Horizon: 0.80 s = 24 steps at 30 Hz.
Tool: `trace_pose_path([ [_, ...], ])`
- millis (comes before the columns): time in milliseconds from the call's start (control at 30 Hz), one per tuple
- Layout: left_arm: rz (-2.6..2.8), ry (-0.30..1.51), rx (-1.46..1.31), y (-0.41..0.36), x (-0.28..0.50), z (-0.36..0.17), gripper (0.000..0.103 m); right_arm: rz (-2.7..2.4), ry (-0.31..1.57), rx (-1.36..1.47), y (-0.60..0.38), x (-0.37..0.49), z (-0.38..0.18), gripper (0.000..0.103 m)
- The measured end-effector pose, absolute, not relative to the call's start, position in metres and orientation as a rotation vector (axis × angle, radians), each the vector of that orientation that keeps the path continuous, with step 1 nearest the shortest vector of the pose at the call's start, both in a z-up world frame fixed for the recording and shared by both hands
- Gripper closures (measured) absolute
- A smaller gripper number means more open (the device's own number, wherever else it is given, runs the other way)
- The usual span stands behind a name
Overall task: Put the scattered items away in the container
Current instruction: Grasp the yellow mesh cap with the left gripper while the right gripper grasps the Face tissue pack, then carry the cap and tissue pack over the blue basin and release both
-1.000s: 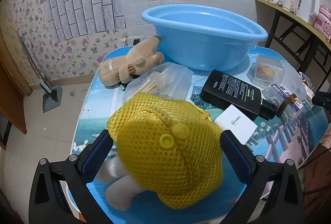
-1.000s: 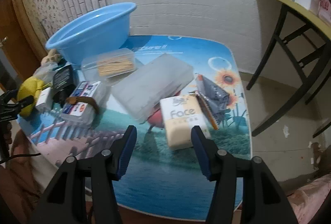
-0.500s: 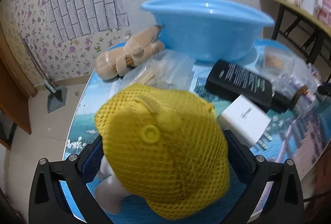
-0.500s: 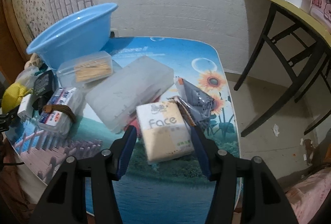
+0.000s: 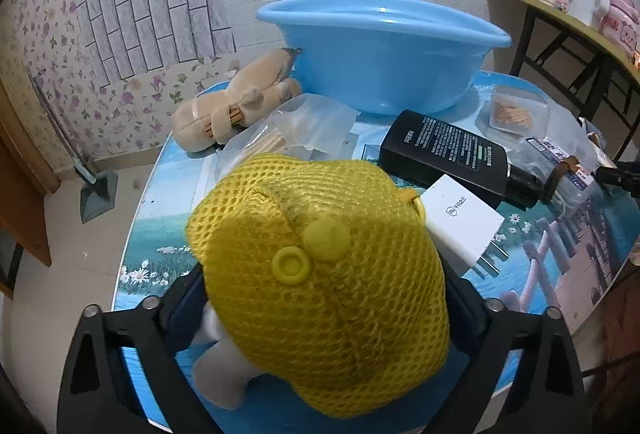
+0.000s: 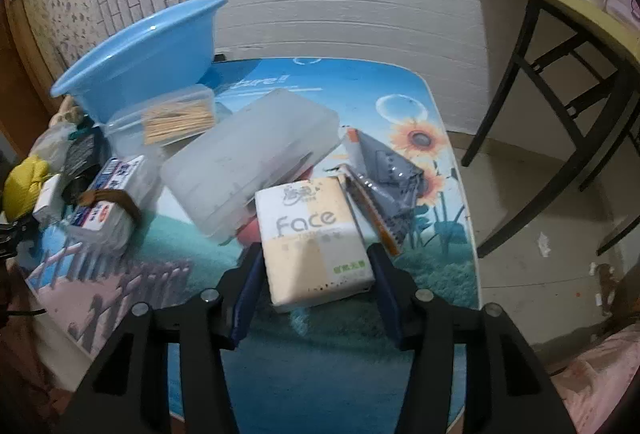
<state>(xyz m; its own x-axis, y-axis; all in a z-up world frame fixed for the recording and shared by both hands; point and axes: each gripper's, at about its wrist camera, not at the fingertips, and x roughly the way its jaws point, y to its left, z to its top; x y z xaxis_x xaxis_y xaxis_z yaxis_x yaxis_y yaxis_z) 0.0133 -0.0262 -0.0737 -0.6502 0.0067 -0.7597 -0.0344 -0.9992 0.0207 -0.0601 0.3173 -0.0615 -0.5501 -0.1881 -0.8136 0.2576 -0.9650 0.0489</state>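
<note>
Nothing visibly in the blue basin [image 5: 384, 45] yet; every item is on the bench [image 6: 360, 105]. Your left gripper [image 5: 320, 298] jaws are closing around the yellow mesh hat [image 5: 320, 266] (contact hidden). Your right gripper [image 6: 316, 274] jaws are closing on the tissue pack [image 6: 312, 234], which lies flat, long axis pointing away from you, slightly left.

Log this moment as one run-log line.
left tool: closing around yellow mesh toy | right tool: closing around tissue pack | basin: nothing visible inside | stage: grasping
</note>
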Motion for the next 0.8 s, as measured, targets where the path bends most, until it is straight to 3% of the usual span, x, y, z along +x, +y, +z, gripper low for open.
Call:
trace_pose_path([
  [167,2.838,0.075,-1.276,-0.025,0.020,-0.069,0.016,-2.545,0.116,1.280,0.311,-0.050,-0.050,0.054],
  [400,2.849,0.015,-1.239,-0.029,0.025,-0.046,0.016,-2.521,0.118,1.146,0.290,-0.039,-0.015,0.054],
  [800,2.895,0.079,-1.064,-0.029,0.019,0.006,0.016,-2.467,0.109,1.028,0.263,-0.042,0.023,0.054],
])
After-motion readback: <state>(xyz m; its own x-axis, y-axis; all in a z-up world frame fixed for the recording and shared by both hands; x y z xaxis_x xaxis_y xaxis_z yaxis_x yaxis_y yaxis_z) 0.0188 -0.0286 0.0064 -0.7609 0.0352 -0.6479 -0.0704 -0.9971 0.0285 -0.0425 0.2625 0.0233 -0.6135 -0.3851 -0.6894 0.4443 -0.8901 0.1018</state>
